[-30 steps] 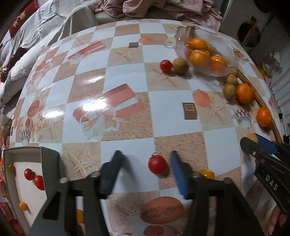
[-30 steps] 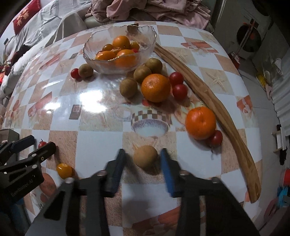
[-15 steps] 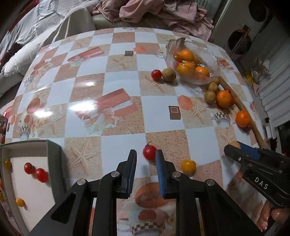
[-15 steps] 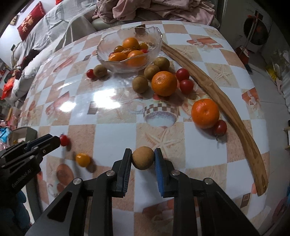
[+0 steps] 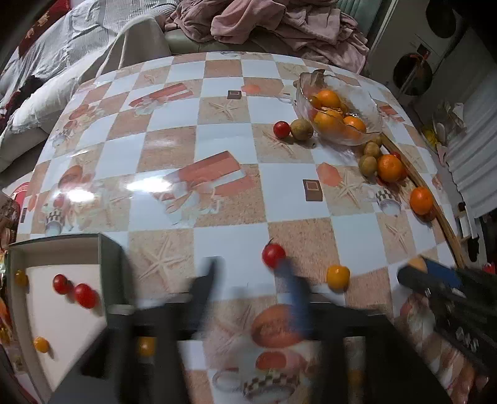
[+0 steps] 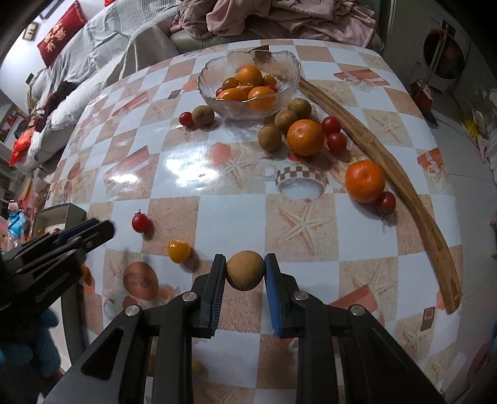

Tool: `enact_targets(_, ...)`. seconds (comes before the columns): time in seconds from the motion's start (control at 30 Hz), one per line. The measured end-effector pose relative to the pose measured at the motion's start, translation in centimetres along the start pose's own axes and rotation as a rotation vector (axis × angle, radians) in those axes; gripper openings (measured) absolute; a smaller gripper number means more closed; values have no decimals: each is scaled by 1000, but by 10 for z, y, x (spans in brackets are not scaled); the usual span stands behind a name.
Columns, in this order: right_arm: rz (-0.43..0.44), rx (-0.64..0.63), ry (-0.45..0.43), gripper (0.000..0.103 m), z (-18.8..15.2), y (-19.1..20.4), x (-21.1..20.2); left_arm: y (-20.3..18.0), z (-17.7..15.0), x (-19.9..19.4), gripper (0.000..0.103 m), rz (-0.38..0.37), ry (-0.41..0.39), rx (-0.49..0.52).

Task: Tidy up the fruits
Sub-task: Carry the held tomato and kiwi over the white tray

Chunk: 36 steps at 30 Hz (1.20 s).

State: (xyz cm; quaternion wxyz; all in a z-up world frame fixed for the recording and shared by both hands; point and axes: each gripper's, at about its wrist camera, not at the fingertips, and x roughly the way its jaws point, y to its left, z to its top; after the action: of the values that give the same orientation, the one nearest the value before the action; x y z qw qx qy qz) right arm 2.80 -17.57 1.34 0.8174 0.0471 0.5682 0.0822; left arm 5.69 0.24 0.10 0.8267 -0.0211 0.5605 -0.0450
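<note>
My left tongs point(image 5: 248, 279) are opening empty, red tomato point(image 5: 273, 254) on the table just past the right-hand finger, nearest this hand; right tongs point(image 6: 245, 273) pinch a brown fruit point(image 6: 245, 270).

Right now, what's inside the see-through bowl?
The glass bowl holds several oranges piled up, with small orange and red tomatoes tucked around them. Whatever lies beneath the pile stays hidden, since the fruit on top covers it.

Home living room: sofa point(image 6: 93, 62) with bedding, laundry pile point(image 5: 279, 25), patterned tablecloth point(image 5: 217, 149).
</note>
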Motion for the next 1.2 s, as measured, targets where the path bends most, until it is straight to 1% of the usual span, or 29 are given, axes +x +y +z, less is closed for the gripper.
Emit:
enact_targets(0.03,-1,0,-1,27,-2,0,-2,-1,1,1,70,10,-22,-3)
enact_targets(0.07,-2,-1,-3,27,-3,-1,-3,-2,2,3,70,10,-29,-1)
enact_targets(0.23,-4,19,-7,28,-8,-9,-10,-8,9,23,69,18,23,-10)
enact_targets(0.3,-3,29,-9,28,-8,-13,-11,-11,9,29,59,31,36,-2)
enact_targets(0.33,-2,35,-10,28,-9,-15,-12,-12,9,33,48,37,54,0)
enact_targets(0.37,-2,37,-11,28,-9,-16,-13,-13,8,35,44,46,65,1)
enact_targets(0.4,-2,39,-12,28,-9,-17,-14,-15,7,34,43,44,54,8)
enact_targets(0.47,1,42,-13,28,-9,-18,-15,-17,6,33,25,53,53,25)
enact_targets(0.5,2,43,-14,28,-9,-18,-15,-17,6,33,22,46,55,28)
enact_targets(0.53,5,44,-14,28,-9,-17,-15,-16,6,33,20,31,60,22)
enact_targets(0.6,8,40,-17,28,-9,-15,-16,-10,5,28,20,-17,66,-13)
enact_targets(0.73,22,24,-20,28,-7,-5,-19,-2,1,11,20,-49,44,-32)
enact_targets(1.0,51,-27,-24,27,-2,25,-21,18,-5,-25,20,-58,-3,-55)
enact_targets(1.2,80,-90,-21,27,3,60,-20,47,-18,-53,20,-42,-35,-95)
